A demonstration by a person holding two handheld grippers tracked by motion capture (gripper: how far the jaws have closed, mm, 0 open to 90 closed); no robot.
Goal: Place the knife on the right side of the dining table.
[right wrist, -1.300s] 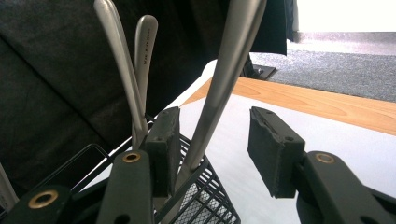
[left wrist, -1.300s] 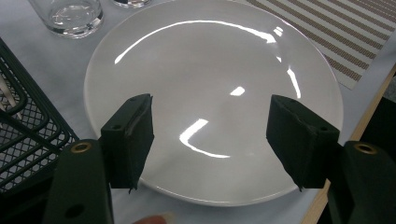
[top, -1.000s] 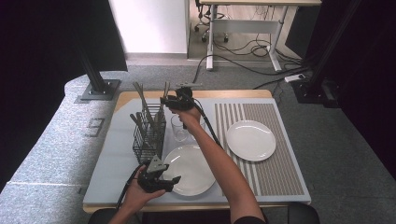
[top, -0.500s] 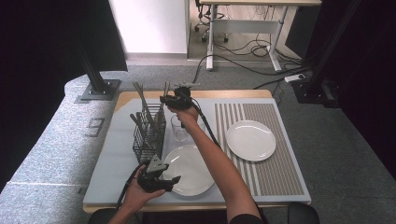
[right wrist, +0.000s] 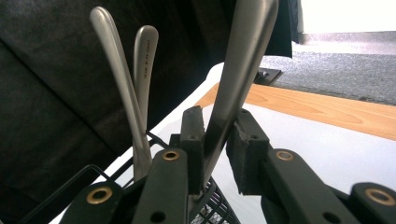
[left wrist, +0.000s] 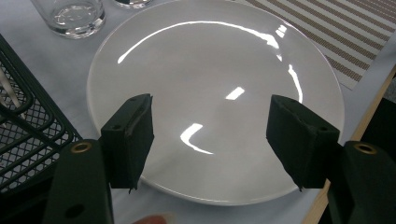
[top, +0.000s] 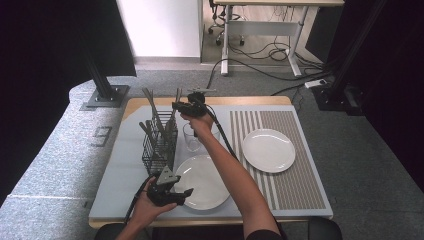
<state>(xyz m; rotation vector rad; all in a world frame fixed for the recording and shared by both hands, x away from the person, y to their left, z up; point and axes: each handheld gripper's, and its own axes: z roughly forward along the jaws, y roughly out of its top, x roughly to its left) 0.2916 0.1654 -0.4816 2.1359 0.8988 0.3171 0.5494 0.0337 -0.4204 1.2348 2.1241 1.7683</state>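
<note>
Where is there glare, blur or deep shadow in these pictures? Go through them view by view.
High view: sharp on the table, but both upper corners fall into black shadow. Left gripper view: bright streaks of glare on the near plate; the fingers stand dark and slightly soft against it. Right gripper view: the cutlery handle between the fingers is blurred up close, and the window at top right is blown out.
</note>
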